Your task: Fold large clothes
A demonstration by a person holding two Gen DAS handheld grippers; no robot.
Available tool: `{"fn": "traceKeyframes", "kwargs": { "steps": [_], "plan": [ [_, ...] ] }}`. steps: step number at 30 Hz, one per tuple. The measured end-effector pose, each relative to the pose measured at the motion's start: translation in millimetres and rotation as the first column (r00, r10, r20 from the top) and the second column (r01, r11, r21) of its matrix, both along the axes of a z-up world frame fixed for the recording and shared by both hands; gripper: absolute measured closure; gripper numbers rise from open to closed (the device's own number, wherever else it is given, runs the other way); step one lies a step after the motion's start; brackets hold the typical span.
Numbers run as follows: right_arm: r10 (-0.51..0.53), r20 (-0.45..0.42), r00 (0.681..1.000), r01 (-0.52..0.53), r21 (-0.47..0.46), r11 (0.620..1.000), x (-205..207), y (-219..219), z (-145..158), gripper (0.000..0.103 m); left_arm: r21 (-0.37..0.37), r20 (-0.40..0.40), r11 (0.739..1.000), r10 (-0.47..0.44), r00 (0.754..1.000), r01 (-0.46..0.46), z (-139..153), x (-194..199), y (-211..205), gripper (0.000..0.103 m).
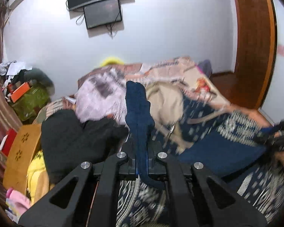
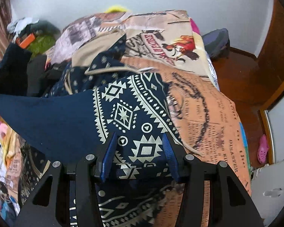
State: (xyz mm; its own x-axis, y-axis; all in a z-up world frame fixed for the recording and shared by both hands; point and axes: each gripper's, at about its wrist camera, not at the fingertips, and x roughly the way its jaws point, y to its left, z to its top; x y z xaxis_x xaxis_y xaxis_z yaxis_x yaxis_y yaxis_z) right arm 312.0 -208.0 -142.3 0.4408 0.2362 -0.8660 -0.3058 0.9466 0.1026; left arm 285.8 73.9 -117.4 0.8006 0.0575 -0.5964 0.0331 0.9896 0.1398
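Pinching a navy cloth (image 1: 140,113) in the left gripper (image 1: 142,162); hovering over its patterned part, the right gripper (image 2: 140,155) spread.

Soft, even indoor light fills my room, without hard shadows or glare. My left wrist view is smeared with motion blur across the bedding; my right wrist view is sharper. Both fisheye views bend and darken at the corners.
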Motion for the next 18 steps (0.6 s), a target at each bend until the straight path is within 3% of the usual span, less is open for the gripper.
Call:
{"fn": "traceKeyframes", "kwargs": {
  "steps": [4, 7, 11, 18],
  "plan": [
    [0.032, 0.028, 0.999, -0.030, -0.058, 0.998, -9.8, 9.8, -2.2, 0.050, 0.010, -0.081, 0.998, 0.060, 0.995, -0.059, -35.1, -4.4, 18.7, 0.092],
    [0.053, 0.032, 0.998, -0.050, -0.086, 0.995, -14.5, 14.5, -3.5, 0.047, -0.030, -0.147, 0.993, 0.112, 0.983, -0.117, -62.4, -15.2, 42.3, 0.082],
    [0.081, 0.046, 0.996, -0.074, -0.146, 0.987, -20.4, 22.8, -4.1, 0.046, -0.074, -0.214, 0.984, 0.142, 0.967, -0.161, -92.0, -37.3, 60.8, 0.079],
    [0.100, 0.064, 0.993, -0.085, -0.204, 0.975, -28.5, 31.7, -6.1, 0.042, -0.161, -0.344, 0.960, 0.164, 0.924, -0.230, -132.0, -71.0, 85.5, 0.052]
  ]
}}
